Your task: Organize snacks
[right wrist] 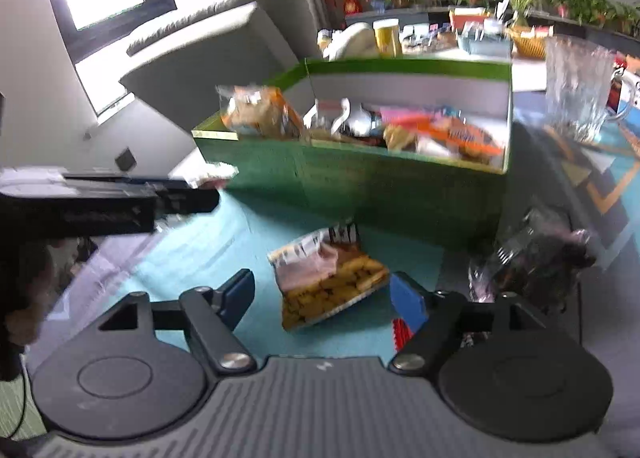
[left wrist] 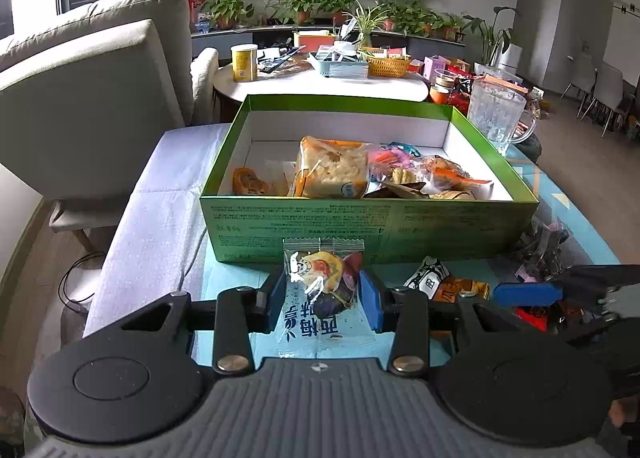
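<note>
A green box with white inner walls stands ahead, holding several wrapped snacks, among them a bread pack. My left gripper is shut on a clear snack packet with blue characters, held just before the box's front wall. The right wrist view is blurred. My right gripper is open, its jaws on either side of a yellow and pink snack packet lying on the teal mat in front of the box. The right gripper also shows at the right of the left wrist view.
A dark wrapped snack lies right of the yellow packet. A glass jug stands by the box's far right corner. A round white table with a yellow can and baskets is behind. A sofa is on the left.
</note>
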